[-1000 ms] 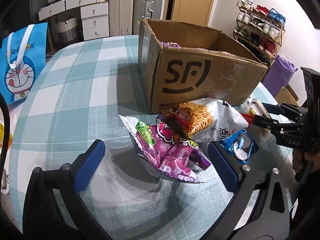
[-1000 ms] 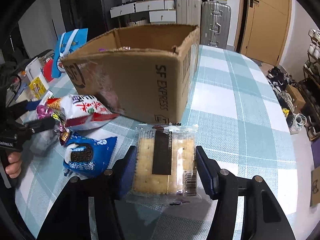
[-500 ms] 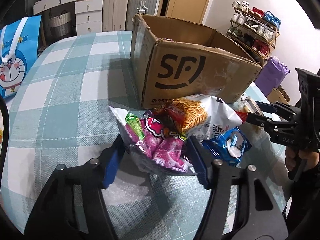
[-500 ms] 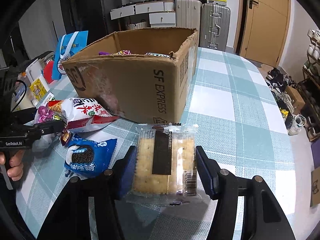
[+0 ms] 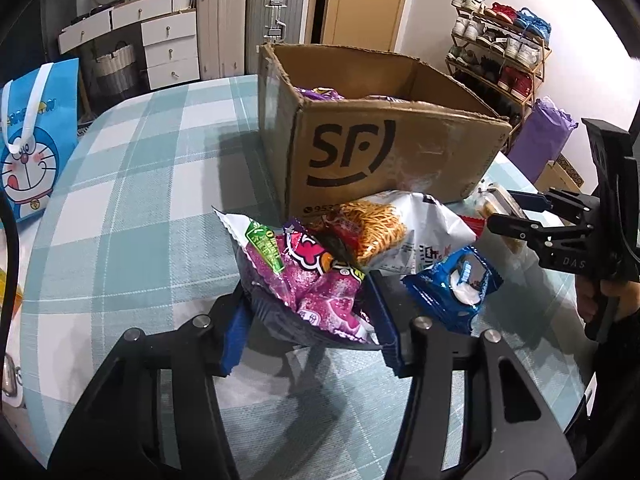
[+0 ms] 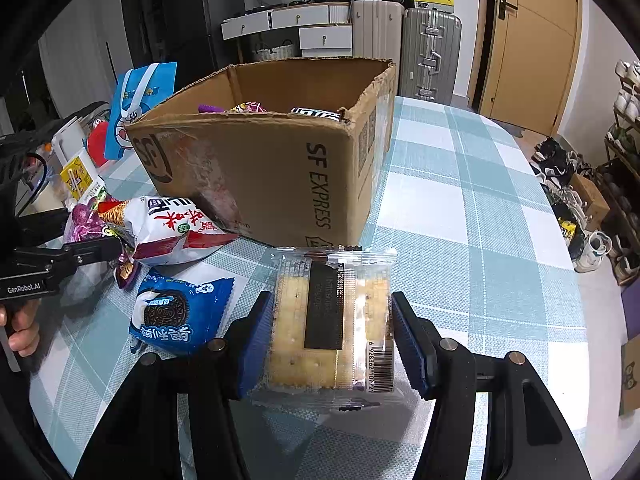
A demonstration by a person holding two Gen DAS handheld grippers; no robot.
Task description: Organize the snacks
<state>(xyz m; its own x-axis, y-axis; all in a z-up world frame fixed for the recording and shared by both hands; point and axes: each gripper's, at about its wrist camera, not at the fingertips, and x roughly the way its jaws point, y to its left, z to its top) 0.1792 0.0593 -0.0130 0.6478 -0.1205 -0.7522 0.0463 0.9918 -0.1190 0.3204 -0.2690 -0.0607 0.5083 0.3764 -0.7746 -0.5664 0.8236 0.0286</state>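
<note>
Left wrist view shows the left claw (image 5: pixel 308 322) closed on the purple snack bag (image 5: pixel 308 280), pinched at its near end so it can be lifted clear of the pile. The right claw (image 6: pixel 330 342) is clamped flat across the cracker pack (image 6: pixel 328 320) on the worktop (image 6: pixel 460 240), just before the open cardboard box (image 6: pixel 260 176), likely bound inside.

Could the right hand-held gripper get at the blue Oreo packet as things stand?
Probably not yet: the right hand-held gripper is shut on the cracker packet. The Oreo packet itself lies uncovered on the table just left of it.
</note>
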